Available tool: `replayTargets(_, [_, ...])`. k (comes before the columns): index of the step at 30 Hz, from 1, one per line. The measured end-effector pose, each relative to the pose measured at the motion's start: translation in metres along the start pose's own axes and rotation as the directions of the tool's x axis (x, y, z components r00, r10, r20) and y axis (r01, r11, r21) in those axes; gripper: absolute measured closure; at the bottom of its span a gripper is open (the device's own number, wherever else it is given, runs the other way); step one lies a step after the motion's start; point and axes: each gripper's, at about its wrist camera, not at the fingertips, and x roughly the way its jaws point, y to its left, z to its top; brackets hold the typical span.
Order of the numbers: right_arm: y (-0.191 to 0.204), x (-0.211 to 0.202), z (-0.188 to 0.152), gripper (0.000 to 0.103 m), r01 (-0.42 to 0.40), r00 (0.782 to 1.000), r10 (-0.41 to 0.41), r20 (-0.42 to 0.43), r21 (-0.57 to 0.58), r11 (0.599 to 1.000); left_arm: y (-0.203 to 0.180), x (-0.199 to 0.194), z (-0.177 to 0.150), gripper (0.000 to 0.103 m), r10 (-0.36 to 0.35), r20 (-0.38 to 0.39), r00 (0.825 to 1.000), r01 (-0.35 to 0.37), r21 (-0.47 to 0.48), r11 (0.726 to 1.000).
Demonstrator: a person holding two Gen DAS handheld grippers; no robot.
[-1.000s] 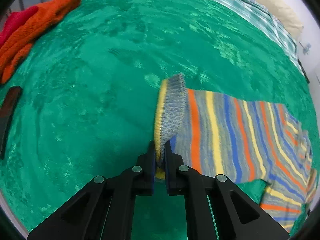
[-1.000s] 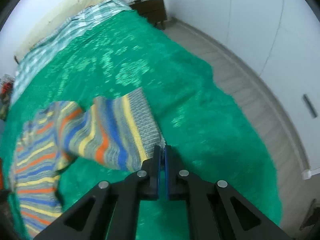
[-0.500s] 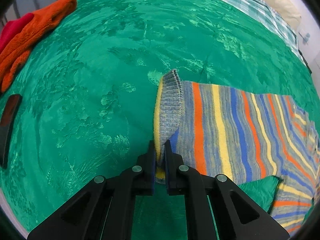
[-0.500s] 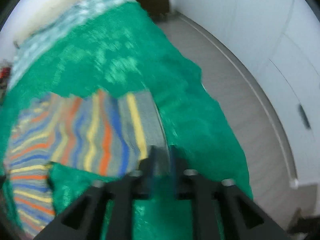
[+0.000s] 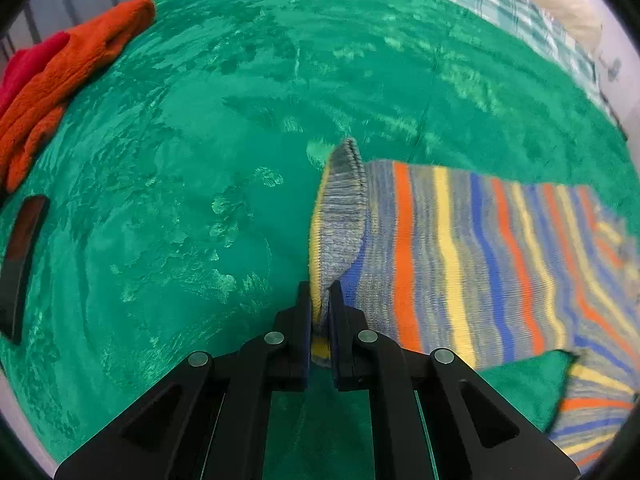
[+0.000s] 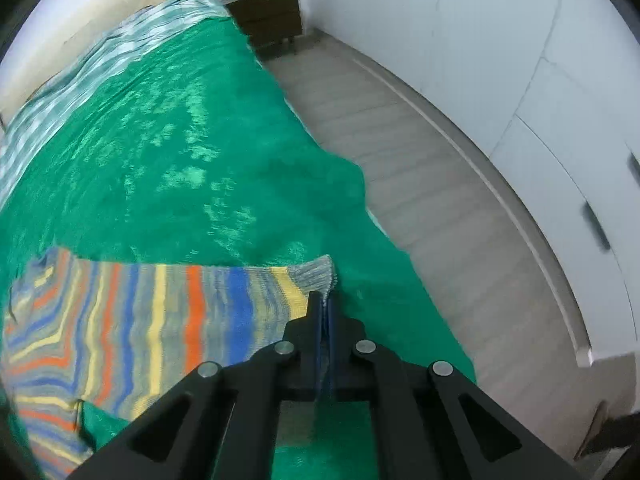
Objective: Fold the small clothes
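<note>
Since a second ago the sweater (image 5: 460, 256) has been drawn out flatter across the green blanket (image 5: 200, 160) on the bed. Left gripper (image 5: 320, 312) pinches one hem corner; right gripper (image 6: 325, 312), jaws clenched, grips the other, keeping the knit taut for folding.

I count one striped knit garment (image 5: 460, 248) on the one green blanket (image 5: 200, 200), and my two grippers, the left gripper (image 5: 320, 312) and the right gripper (image 6: 323, 312), one at each of its ends. Far from the garment, at the blanket's edge, lie one orange knit piece (image 5: 68, 76), one red piece (image 5: 24, 68) and one dark flat object (image 5: 20, 256). Beyond the blanket I see one checked sheet (image 6: 100, 60) and one wooden nightstand (image 6: 268, 16).
</note>
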Motion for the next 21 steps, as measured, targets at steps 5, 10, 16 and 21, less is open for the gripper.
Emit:
replayTargets(5, [0.01,0.009,0.0,0.102,0.09,0.996,-0.09,0.004,-0.037,0.995,0.004,0.006,0.004,0.095,-0.003,-0.007,1.0,0.002,-0.035,0.999])
replayTargets(10, [-0.002,-0.007,-0.004,0.051,0.087,0.996,-0.087,0.032,0.008,0.996,0.008,-0.021,-0.005,0.036,0.011,0.006,1.0,-0.011,-0.001,1.0])
replayTargets(16, [0.006,-0.08,-0.057,0.048,0.053,0.997,-0.045,0.059,-0.144,0.988,-0.018,-0.105,-0.098,0.019,-0.094,0.07,0.993,0.08,0.182,0.98])
replayTargets(21, [0.076,-0.125,-0.155,0.048,-0.194,0.981,0.173,-0.093,-0.311,0.931,-0.081,-0.14,-0.212,0.022,-0.234,-0.03,0.972,0.228,0.368,0.901])
